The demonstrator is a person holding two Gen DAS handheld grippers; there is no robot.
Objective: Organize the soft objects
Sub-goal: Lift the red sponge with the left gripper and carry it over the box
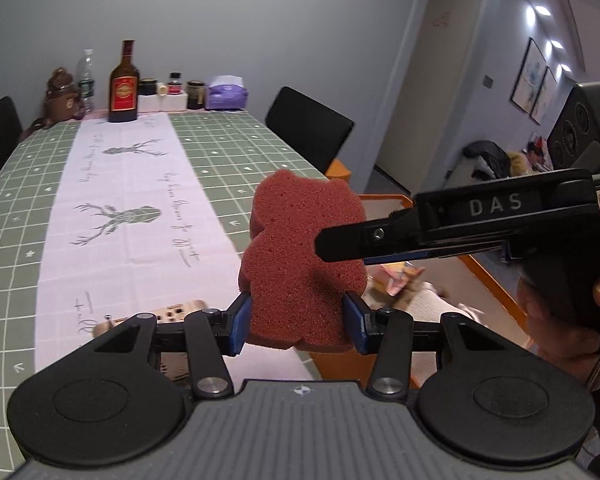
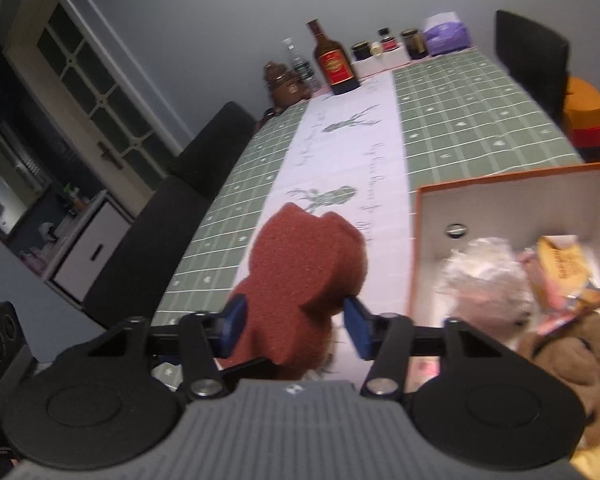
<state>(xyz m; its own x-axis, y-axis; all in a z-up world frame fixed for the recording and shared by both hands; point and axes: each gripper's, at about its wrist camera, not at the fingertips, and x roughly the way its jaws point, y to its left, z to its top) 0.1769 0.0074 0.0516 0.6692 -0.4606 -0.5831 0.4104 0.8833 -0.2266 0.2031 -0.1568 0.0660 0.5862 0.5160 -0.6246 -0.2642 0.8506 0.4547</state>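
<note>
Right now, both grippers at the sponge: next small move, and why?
Probably open the left gripper. Both grippers appear to pinch the red sponge, and the orange box of soft toys sits beside the right gripper, which could then carry it in.

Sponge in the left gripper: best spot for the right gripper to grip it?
Probably the sponge's upper body, pinched across its flat faces, coming from the right. The left gripper already clamps the lower part edge to edge, so only the part above is free, and the faces are broad and parallel. The right gripper already sits about there.
</note>
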